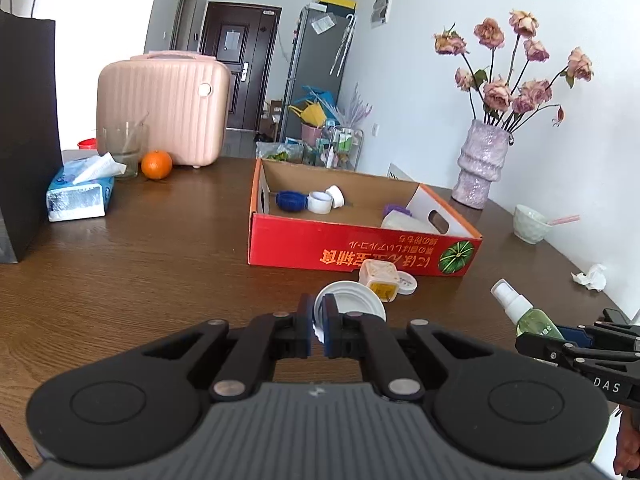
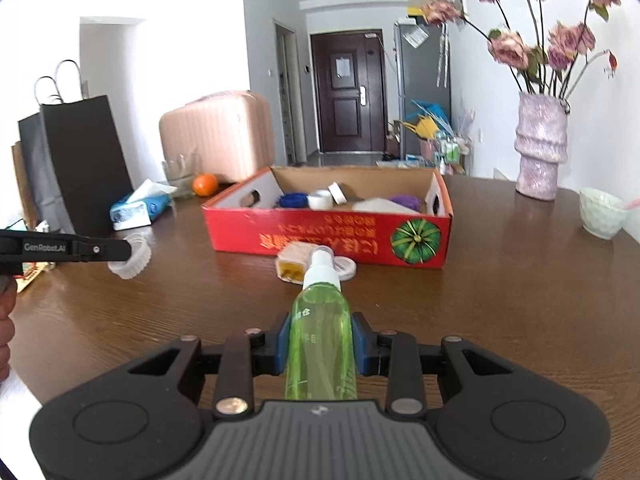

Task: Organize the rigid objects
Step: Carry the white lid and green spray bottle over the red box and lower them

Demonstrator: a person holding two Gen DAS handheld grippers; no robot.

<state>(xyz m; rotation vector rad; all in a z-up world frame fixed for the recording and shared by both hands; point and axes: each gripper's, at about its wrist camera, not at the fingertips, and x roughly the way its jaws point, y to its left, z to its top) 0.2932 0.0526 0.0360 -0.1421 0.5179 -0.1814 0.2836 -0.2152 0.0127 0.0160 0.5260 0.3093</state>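
My left gripper point(image 1: 318, 326) is shut on the rim of a white ribbed lid point(image 1: 352, 300), held above the wooden table point(image 1: 160, 248); the lid also shows in the right wrist view point(image 2: 134, 254). My right gripper point(image 2: 320, 344) is shut on a green spray bottle point(image 2: 322, 332) with a white nozzle, pointing at the box; the bottle also shows in the left wrist view point(image 1: 528, 314). The red cardboard box point(image 1: 360, 250) holds a blue cap point(image 1: 291, 201), white caps point(image 1: 320, 202) and a purple-capped white bottle point(image 1: 404, 220). A small beige jar point(image 1: 378, 276) lies before the box.
A pink case point(image 1: 164, 108), a glass point(image 1: 120, 144), an orange point(image 1: 156, 165), a tissue pack point(image 1: 80, 192) and a black bag point(image 1: 24, 136) stand at the left. A vase of dried roses point(image 1: 480, 164), a pale bowl point(image 1: 530, 224) and a crumpled tissue point(image 1: 590, 277) are at the right.
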